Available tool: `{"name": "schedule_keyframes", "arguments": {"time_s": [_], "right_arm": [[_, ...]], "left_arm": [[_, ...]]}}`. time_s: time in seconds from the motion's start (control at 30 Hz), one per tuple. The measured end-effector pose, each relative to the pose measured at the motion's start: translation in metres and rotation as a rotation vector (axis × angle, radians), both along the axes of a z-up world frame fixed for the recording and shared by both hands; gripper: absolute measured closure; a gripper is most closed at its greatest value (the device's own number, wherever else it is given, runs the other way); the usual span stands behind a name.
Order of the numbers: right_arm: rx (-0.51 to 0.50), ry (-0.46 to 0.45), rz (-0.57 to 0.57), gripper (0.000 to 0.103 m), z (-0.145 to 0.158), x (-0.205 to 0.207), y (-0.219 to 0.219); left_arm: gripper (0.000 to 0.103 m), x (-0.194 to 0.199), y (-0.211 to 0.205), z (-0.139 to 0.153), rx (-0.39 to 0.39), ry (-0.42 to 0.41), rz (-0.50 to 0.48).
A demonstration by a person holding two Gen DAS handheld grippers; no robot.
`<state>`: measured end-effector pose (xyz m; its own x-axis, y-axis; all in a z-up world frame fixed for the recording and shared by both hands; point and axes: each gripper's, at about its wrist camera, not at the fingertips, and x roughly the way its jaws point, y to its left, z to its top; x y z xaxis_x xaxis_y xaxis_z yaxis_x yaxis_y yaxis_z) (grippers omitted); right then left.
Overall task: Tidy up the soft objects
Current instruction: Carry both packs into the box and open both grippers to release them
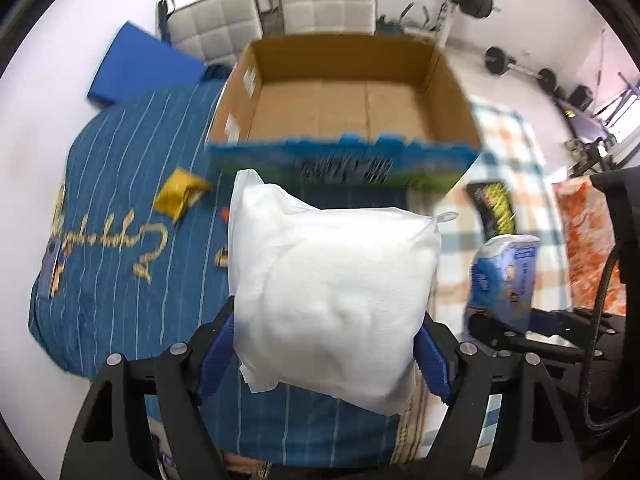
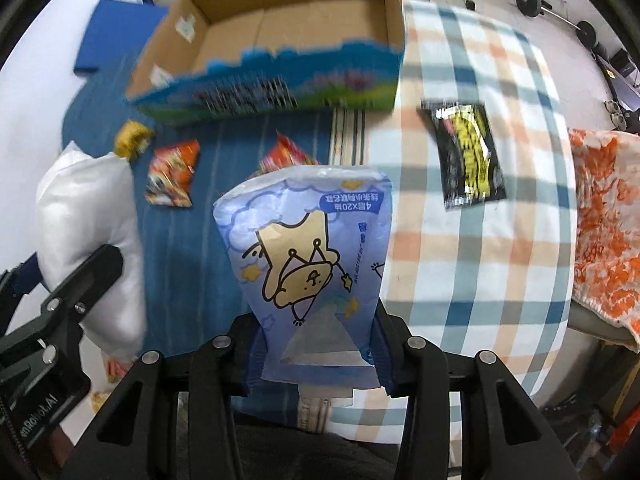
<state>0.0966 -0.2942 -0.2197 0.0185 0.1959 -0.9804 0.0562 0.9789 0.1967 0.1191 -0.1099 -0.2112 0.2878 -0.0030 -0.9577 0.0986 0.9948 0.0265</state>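
Left gripper (image 1: 324,356): blue-padded fingers spread wide, clamped on a white pillow (image 1: 332,300). Right gripper (image 2: 318,364): fingers pinching a blue tissue pack (image 2: 308,264), held beside the left.

Two white chairs (image 1: 272,20), a barbell (image 1: 520,67) and a blue mat (image 1: 136,68) behind

Striped blue cloth (image 1: 120,152) and checked cloth (image 2: 480,240) cover the floor (image 1: 40,120).

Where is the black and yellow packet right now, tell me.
In the right wrist view the black and yellow packet lies flat on the checked cloth, right of the cardboard box, beyond the held tissue pack.
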Motion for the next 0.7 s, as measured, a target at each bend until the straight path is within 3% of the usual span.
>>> {"name": "schedule_keyframes", "arguments": {"time_s": [0.33,0.53,0.7], "right_arm": [[0.064,-0.115,-0.113,0.057,0.065,0.07,-0.005],[0.046,-0.138,-0.149,0.057,0.056,0.149,0.007],[0.0,-0.139,-0.166,0.057,0.038,0.214,0.006]], "left_arm": [[0.026,0.076,0.002,0.069,-0.141,-0.126,-0.102],[0.026,0.146,0.006,0.079,-0.168,-0.146,-0.129],[0.026,0.215,0.004,0.064,-0.154,-0.113,-0.153]]}}
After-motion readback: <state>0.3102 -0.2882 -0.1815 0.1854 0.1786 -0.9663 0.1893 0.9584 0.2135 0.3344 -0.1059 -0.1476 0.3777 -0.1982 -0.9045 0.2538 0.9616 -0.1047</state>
